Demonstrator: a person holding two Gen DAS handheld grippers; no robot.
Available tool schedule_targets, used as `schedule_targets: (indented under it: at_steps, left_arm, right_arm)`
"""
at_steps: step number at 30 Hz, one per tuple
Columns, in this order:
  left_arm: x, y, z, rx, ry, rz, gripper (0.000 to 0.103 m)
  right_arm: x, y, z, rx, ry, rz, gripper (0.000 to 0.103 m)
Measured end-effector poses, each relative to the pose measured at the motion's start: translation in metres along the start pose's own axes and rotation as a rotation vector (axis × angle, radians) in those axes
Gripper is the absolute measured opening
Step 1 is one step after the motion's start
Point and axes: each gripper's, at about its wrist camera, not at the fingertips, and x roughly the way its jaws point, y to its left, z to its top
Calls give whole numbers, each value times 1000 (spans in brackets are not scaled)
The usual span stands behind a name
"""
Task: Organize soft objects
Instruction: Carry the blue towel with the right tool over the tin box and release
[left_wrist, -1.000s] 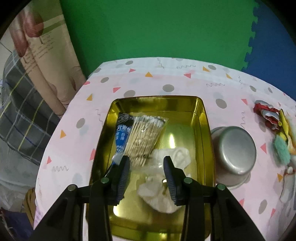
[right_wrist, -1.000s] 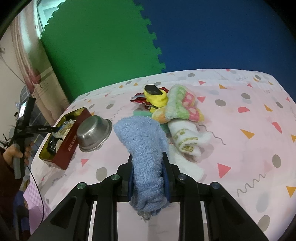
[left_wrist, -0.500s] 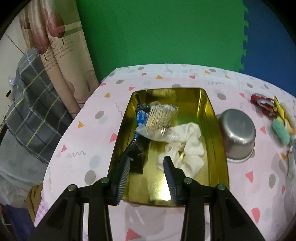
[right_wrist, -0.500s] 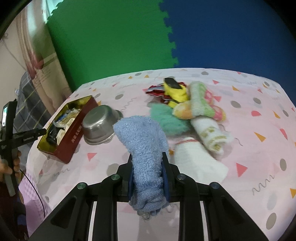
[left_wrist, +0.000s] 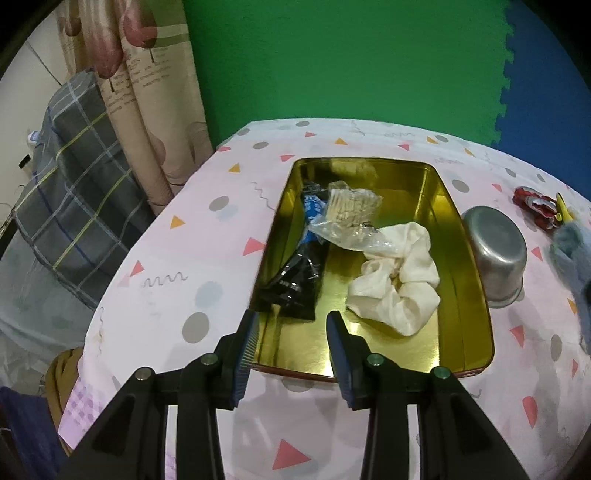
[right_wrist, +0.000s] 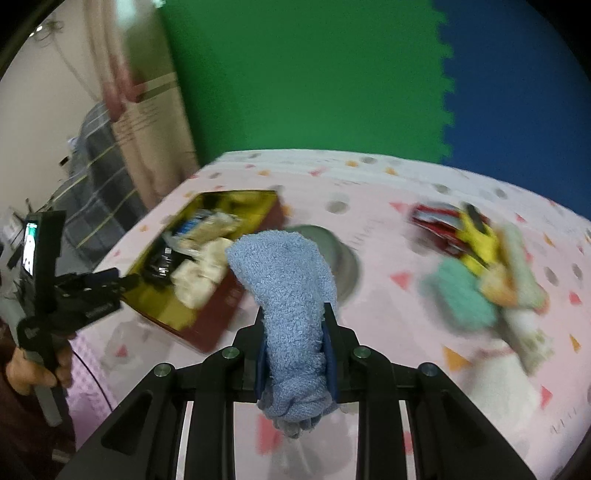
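Gripping a blue sock (right_wrist: 291, 295), right hand-held gripper (right_wrist: 295, 354), left hand-held gripper (left_wrist: 291, 354) open, empty, over gold tin (left_wrist: 476, 295)

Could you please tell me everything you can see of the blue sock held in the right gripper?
The blue sock is light blue, fluffy terry-like fabric, soft and limp. The right gripper is shut on its middle, both pads pressing it. Its rounded upper end arches up and leans left above the jaws; the lower end hangs bunched below them. It is lifted clear of the table, touching nothing but the pads. In the left wrist view it shows only as a blur at the right edge.
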Motion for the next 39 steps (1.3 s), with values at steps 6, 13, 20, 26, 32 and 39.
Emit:
schedule_targets:
  at_steps: [6,13,20,26,32,39]
  left_arm:
    - [-1,9,2,-21,-10,11,39]
    - [-4,28,6,-82,-15,18,39]
    - [-11,49,9,-145,-30,47,39]
    - [-17,69,12,-193,-43,56,39]
    - [-17,87,13,-248,-33,75,39]
    - [-10,97,11,-279,0,71,39]
  right_arm:
    - [22,45,16,-80,3,48,24]
    - [44,81,27,-135,19,81,24]
    - [67,105,29,-179,45,81,24]
    - [84,116,26,-201,64,71,24]
    - [104,118,25,-201,87,40,24]
    - [131,118,20,-198,128,10,24]
